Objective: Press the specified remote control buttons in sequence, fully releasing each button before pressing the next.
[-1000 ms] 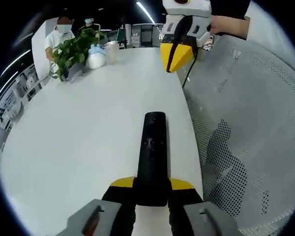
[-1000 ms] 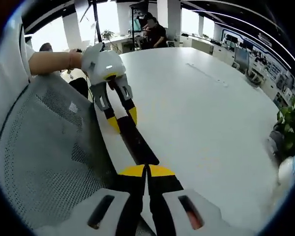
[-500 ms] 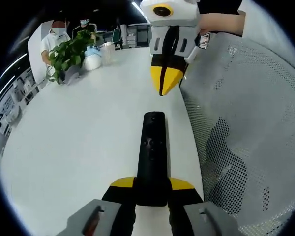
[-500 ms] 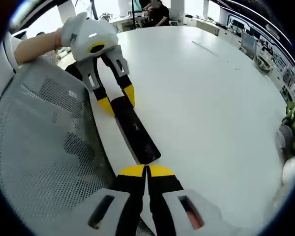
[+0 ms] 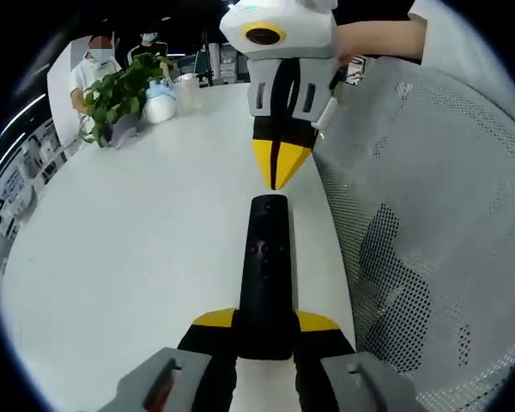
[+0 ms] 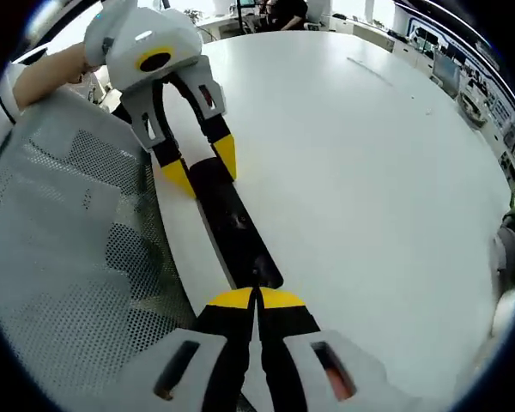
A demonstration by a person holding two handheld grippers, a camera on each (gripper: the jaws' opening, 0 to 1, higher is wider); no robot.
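in the left gripper view, the left gripper (image 5: 266,330) has its two yellow-tipped jaws spread just wide enough to clamp the near end of a black remote (image 5: 267,266), one jaw on each long side. the remote lies flat on the white bench (image 5: 137,240), close to the bench edge, pointing away from the camera. the right gripper (image 5: 276,172) comes down from above with its yellow tips pressed together into one point, just off the remote's far end; whether it touches cannot be told. a mesh chair back (image 5: 429,223) stands beside the bench, and a potted plant (image 5: 120,90) sits far off.

in the right gripper view, the right gripper (image 6: 257,298) has its jaws fully together, tips at the remote (image 6: 232,223)'s near end. the left gripper (image 6: 202,167) grips the far end, jaws on either side.
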